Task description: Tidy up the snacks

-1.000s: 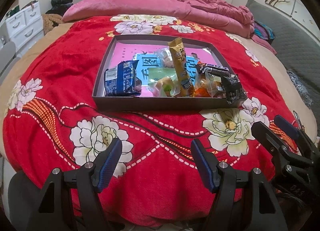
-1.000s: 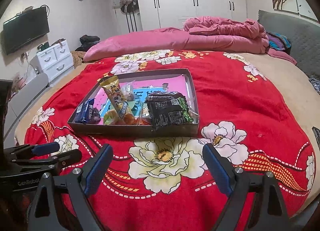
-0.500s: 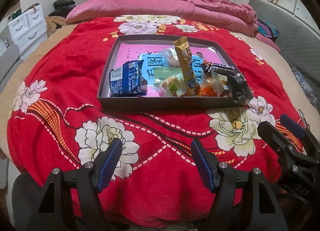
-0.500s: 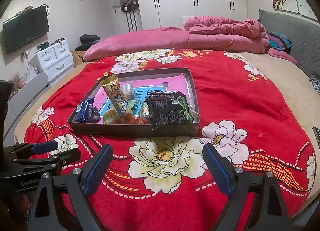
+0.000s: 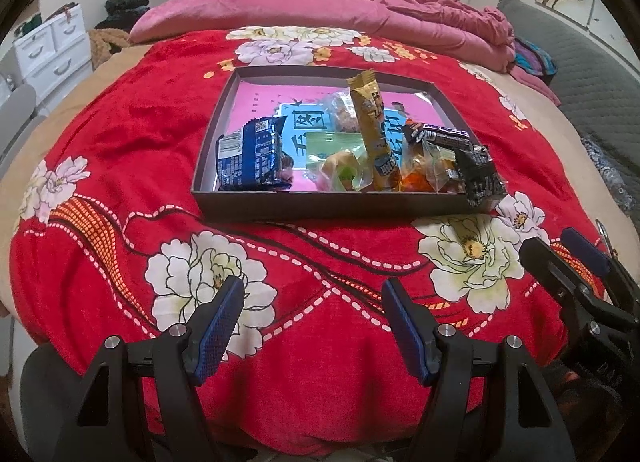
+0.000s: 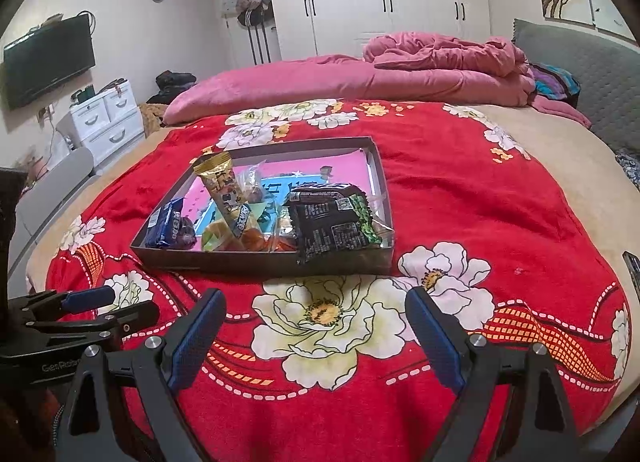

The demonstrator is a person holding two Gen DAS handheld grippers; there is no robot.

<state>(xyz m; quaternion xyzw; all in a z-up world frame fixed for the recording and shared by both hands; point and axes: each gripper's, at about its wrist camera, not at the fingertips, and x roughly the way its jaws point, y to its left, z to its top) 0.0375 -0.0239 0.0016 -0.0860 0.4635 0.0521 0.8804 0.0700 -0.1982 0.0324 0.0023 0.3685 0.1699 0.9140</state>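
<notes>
A dark shallow box [image 5: 280, 210] [image 6: 256, 262] sits on a red flowered blanket and holds several snacks. Inside are a blue packet [image 5: 250, 153] [image 6: 166, 223] at the left, a tall yellow packet [image 5: 372, 129] [image 6: 226, 191] standing in the middle, and a black packet [image 5: 478, 175] [image 6: 332, 223] leaning over the near right corner. Clear-wrapped snacks [image 5: 430, 167] lie between them. My left gripper [image 5: 312, 322] is open and empty, short of the box. My right gripper [image 6: 316, 336] is open and empty, also short of the box.
The red blanket [image 5: 120, 133] covers a round bed. A pink duvet [image 6: 360, 77] is heaped at the far side. White drawers [image 6: 106, 117] and a wall TV [image 6: 48, 59] stand to the left. A grey headboard [image 6: 592, 65] is at the right.
The left wrist view has shifted slightly, so the box sits a little further right and nearer. The right gripper has barely moved. Both grippers stay open.
</notes>
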